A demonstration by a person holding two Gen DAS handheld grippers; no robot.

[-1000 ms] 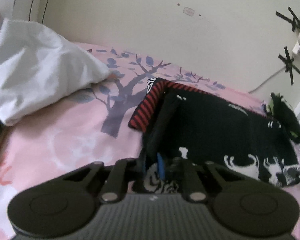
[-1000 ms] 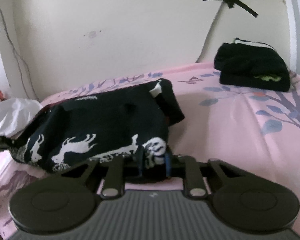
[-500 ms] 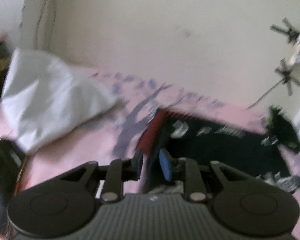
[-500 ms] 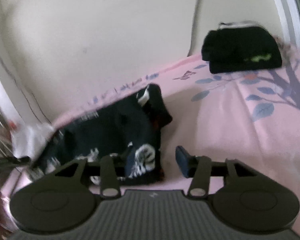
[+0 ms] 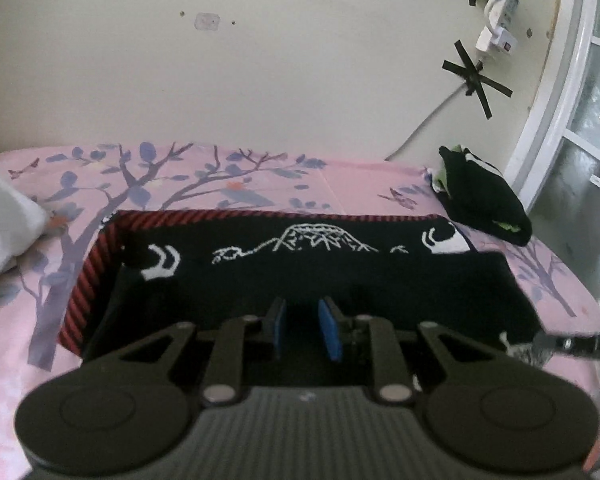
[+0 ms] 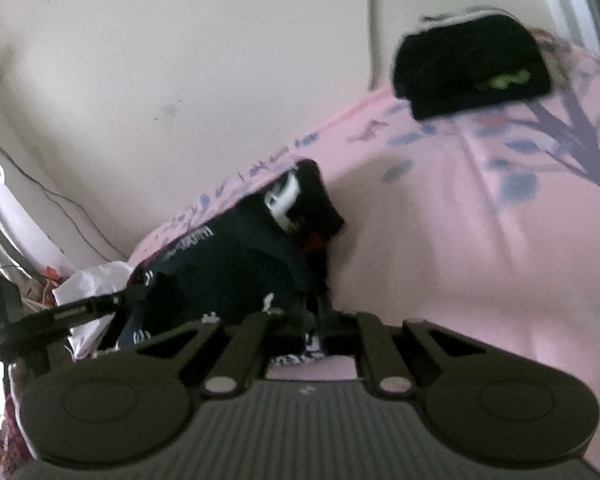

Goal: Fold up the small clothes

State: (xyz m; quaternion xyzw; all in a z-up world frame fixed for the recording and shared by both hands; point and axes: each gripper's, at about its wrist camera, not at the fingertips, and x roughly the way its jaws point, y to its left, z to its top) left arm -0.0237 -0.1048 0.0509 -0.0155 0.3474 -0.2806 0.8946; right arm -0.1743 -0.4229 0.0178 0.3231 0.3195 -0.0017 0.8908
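Progress: sweater (image 5: 308, 276) folded flat on bed (image 5: 340, 184) | left gripper (image 5: 302, 330) slightly open, empty | right gripper (image 6: 314, 322) pinching sweater corner | we judge folds remain

A pink bedsheet (image 5: 340, 184) printed with purple trees spreads below a cream wall (image 5: 284, 60), with a white pillow (image 5: 4, 228) at nine o'clock, black tape crosses (image 5: 476, 76) and a white power strip (image 5: 500, 20) at two o'clock beside a window frame (image 5: 556, 92).
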